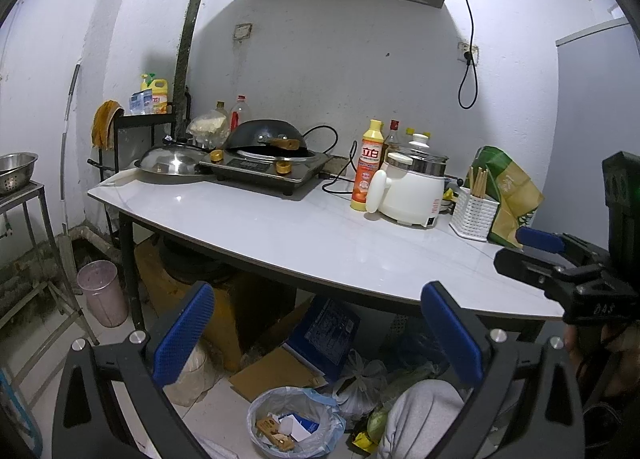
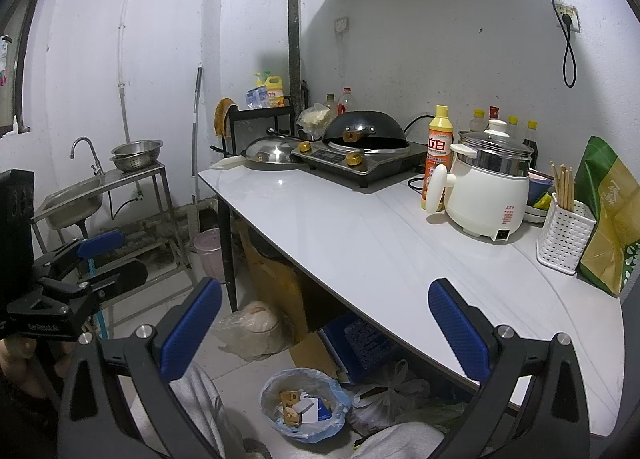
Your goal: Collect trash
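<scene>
A small trash bin (image 1: pixel 294 423) (image 2: pixel 306 405) lined with a pale blue bag stands on the floor below the table's front edge. It holds paper scraps and brown cardboard pieces. My left gripper (image 1: pixel 320 333) hangs open above it with nothing between its blue pads (image 1: pixel 184 335). It also shows at the left of the right wrist view as the left gripper (image 2: pixel 116 259). My right gripper (image 2: pixel 326 327) is open too and holds nothing. It hovers over the table's front edge, and appears at the right of the left wrist view as the right gripper (image 1: pixel 520 251).
The white table (image 1: pixel 320 235) (image 2: pixel 360 243) carries an induction cooker with a wok (image 2: pixel 364 131), a steel lid, a detergent bottle (image 2: pixel 436 159), a white electric pot (image 2: pixel 488 195), a chopstick basket (image 2: pixel 564 235) and a green bag. Boxes and plastic bags lie underneath. A pink bucket (image 1: pixel 102 293) and a sink (image 2: pixel 72 199) stand left.
</scene>
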The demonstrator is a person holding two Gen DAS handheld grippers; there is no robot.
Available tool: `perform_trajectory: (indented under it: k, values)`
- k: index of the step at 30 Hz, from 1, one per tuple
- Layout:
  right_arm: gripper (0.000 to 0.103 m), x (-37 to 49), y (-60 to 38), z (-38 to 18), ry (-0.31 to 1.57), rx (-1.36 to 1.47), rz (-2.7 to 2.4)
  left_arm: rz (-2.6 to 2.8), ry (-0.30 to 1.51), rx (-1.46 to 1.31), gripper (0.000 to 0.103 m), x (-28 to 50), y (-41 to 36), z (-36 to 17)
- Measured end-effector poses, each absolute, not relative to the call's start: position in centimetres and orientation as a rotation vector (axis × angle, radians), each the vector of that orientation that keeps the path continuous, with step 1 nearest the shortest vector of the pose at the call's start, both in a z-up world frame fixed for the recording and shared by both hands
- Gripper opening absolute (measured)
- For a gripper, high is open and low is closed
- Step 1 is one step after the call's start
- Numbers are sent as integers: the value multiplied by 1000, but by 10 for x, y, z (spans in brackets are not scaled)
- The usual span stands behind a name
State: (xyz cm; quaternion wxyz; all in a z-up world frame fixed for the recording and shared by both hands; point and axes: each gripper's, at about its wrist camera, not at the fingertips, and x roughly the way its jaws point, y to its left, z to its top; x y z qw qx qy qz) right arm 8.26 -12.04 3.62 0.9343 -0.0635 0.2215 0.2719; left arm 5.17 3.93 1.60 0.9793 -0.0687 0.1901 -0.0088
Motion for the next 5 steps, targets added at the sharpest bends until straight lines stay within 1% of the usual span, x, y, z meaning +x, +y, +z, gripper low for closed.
perform_trajectory:
  k: [5]
  values:
    - [103, 82, -121, 37, 453, -130, 557, -23, 385, -132, 103, 52, 36, 16]
